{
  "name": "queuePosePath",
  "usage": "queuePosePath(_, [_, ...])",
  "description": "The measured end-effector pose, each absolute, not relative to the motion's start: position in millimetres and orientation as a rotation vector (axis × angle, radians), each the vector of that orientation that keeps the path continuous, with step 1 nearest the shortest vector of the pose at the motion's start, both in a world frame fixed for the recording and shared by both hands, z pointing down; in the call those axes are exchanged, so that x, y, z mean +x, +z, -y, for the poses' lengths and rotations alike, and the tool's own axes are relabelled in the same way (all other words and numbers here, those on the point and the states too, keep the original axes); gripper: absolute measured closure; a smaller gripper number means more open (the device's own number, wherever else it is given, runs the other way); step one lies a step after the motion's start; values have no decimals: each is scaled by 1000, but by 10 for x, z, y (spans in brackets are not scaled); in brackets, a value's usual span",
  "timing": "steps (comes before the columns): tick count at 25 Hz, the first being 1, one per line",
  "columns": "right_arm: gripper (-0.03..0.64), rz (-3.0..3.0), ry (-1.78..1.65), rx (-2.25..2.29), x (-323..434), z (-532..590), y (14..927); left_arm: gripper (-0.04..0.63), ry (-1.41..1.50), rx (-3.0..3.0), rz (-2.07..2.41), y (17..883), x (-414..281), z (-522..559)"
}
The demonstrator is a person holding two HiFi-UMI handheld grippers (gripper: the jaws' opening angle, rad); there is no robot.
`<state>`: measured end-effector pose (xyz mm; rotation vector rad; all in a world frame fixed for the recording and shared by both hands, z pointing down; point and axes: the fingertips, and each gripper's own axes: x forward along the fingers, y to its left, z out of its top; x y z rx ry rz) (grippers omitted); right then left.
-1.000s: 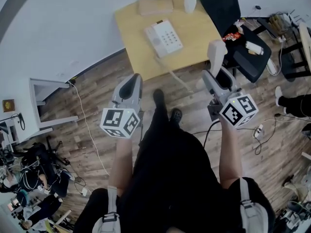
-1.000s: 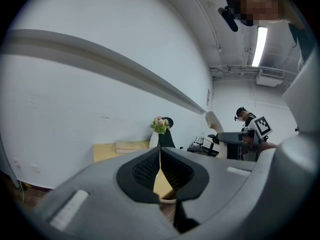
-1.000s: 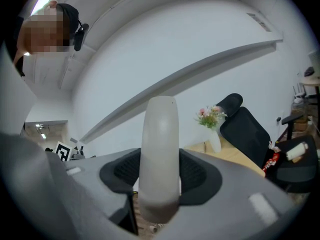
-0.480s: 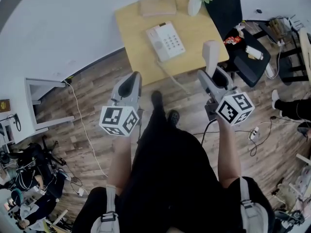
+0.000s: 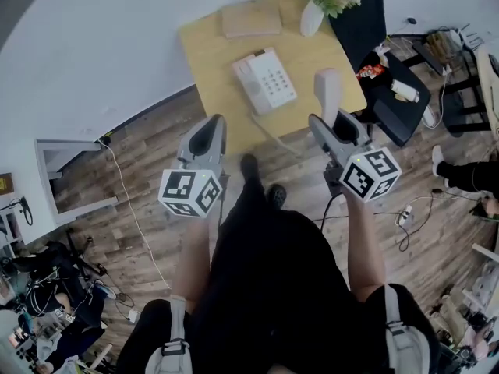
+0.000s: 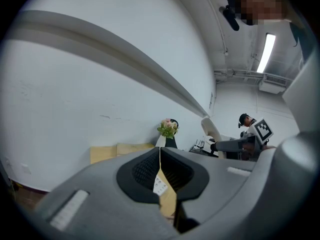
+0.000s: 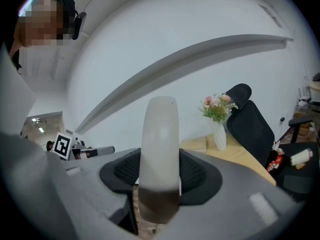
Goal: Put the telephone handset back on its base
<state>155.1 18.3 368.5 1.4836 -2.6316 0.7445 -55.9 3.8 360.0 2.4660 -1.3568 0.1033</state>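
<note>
The white telephone base [image 5: 264,79] with its keypad lies on the small wooden table [image 5: 210,37], its cord [image 5: 274,129] trailing off the near edge. My right gripper [image 5: 334,117] is shut on the white handset [image 5: 327,90], which sticks up between the jaws over the table's near right corner; the handset [image 7: 160,154] fills the middle of the right gripper view. My left gripper [image 5: 209,137] is shut with nothing in it, held over the floor short of the table's near left edge. In the left gripper view the base [image 6: 159,185] shows as a sliver through the shut jaws.
A vase of flowers [image 5: 318,5] and a tan box [image 5: 250,19] stand at the table's far side against the white wall. A black office chair [image 5: 390,84] with small items stands right of the table. Cables run across the wood floor [image 5: 140,170].
I have stepped closer to the table: it and the base sit lower and nearer in the head view. The right gripper with the handset has shifted left, toward the base.
</note>
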Motion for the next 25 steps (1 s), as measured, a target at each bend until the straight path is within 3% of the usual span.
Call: queuePosePath(25, [403,2449,808,1508,941,799,4154,580,77,2499,1220,3790,-931,1018])
